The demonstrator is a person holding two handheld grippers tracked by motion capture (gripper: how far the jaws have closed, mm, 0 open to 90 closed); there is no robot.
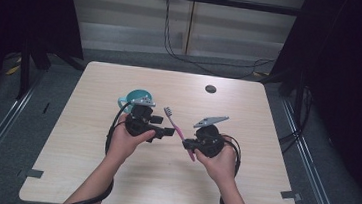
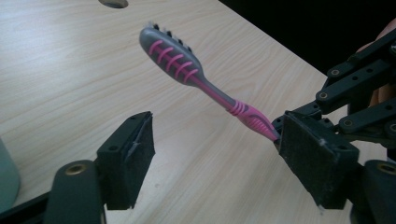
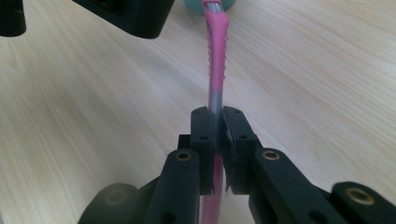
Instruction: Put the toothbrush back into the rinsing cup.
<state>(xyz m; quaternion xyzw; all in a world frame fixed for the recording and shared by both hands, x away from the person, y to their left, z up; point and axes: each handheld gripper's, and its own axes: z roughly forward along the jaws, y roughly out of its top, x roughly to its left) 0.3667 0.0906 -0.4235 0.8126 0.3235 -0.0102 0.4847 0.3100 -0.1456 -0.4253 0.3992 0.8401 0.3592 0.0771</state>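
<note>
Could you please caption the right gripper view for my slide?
Right gripper clamps the pink-and-grey plastic toothbrush handle above the pale wooden table.

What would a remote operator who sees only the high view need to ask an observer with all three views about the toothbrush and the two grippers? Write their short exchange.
Operator: Is the right gripper really clamped on the toothbrush?
Observer: Yes. In the right gripper view, both pads press on the handle from either side.
Operator: Has the left gripper got it too?
Observer: No. In the left gripper view its jaws stand open and neither pad presses on the brush.
Operator: Which way do the bristles face?
</note>
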